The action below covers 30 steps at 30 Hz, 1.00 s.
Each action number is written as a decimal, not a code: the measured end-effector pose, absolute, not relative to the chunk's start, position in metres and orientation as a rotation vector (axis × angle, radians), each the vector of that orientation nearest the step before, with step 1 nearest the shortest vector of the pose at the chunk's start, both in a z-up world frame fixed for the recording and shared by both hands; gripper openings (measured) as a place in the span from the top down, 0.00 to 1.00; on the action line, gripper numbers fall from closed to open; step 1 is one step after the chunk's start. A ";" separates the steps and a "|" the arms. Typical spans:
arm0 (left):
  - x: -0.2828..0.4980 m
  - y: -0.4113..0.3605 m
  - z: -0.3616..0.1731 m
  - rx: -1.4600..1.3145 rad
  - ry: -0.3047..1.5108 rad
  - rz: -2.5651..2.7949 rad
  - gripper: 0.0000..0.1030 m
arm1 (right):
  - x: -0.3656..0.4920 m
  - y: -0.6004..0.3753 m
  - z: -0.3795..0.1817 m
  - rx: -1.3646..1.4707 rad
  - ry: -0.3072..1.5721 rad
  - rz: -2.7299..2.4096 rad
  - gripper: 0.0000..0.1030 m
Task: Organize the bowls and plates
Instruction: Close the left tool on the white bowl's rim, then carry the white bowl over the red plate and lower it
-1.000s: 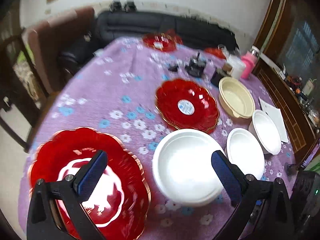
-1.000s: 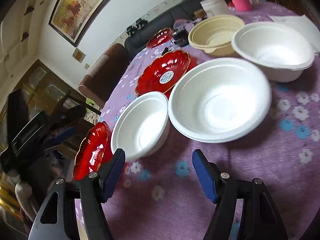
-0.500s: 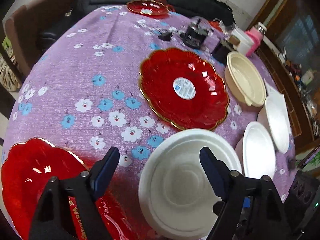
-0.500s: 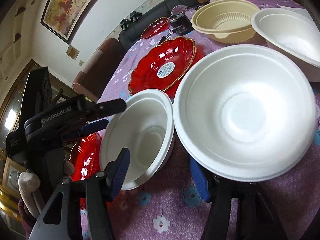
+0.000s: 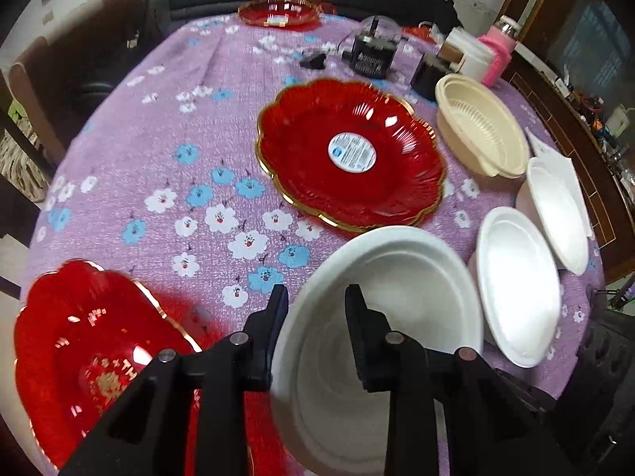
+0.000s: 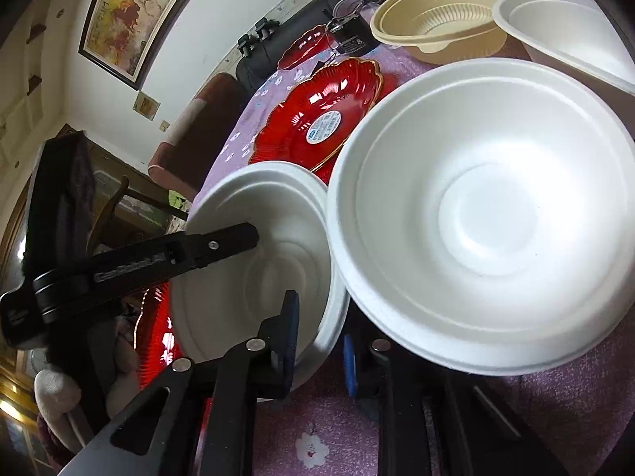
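Observation:
A white bowl (image 5: pixel 389 317) stands at the near edge of the purple flowered tablecloth (image 5: pixel 158 139). My left gripper (image 5: pixel 315 297) is closing on its left rim, one finger outside and one inside, pads against the wall. The right wrist view shows that inner finger (image 6: pixel 238 240) in the same bowl (image 6: pixel 246 277). My right gripper (image 6: pixel 319 333) is closing on the bowl's near rim, with one finger inside and the other outside, beside a second, wider white bowl (image 6: pixel 488 218). Red gold-rimmed plates lie in the middle (image 5: pixel 349 158) and at the near left (image 5: pixel 79 337).
A third white bowl (image 5: pixel 559 214) and a beige ribbed bowl (image 5: pixel 480 131) sit to the right. Another red plate (image 5: pixel 278 12) lies at the far edge. A black device (image 5: pixel 369 59) and a pink bottle (image 5: pixel 498 51) stand at the back. Chairs and a dark sofa ring the table.
Both grippers came down and forward to the nearest white bowl. Their jaws went from wide apart to narrow around its rim, and the bowl now looks slightly tilted.

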State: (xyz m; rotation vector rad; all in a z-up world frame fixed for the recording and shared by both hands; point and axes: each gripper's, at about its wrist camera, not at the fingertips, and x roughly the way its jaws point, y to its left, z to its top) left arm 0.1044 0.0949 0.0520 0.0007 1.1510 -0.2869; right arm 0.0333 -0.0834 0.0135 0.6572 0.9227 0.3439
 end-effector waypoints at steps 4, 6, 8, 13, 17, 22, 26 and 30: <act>0.091 0.096 0.074 0.010 1.089 -0.272 0.72 | 0.027 -0.077 0.027 0.620 0.876 0.370 0.80; 0.085 0.099 0.081 0.006 1.071 -0.266 0.72 | 0.020 -0.074 0.038 0.583 0.842 0.372 0.80; 0.079 0.104 0.088 -0.006 1.056 -0.260 0.72 | 0.014 -0.071 0.047 0.562 0.819 0.376 0.80; 0.059 0.116 0.102 -0.039 1.015 -0.266 0.72 | -0.003 -0.061 0.068 0.497 0.774 0.371 0.81; 0.041 0.128 0.113 -0.061 0.981 -0.269 0.72 | -0.016 -0.050 0.085 0.449 0.748 0.374 0.81; 0.020 0.151 0.123 -0.103 0.945 -0.275 0.72 | -0.028 -0.029 0.100 0.398 0.735 0.387 0.81; 0.006 0.176 0.127 -0.148 0.920 -0.275 0.72 | -0.035 -0.011 0.106 0.357 0.736 0.405 0.81; -0.006 0.202 0.125 -0.185 0.908 -0.260 0.72 | -0.036 0.014 0.109 0.304 0.747 0.431 0.81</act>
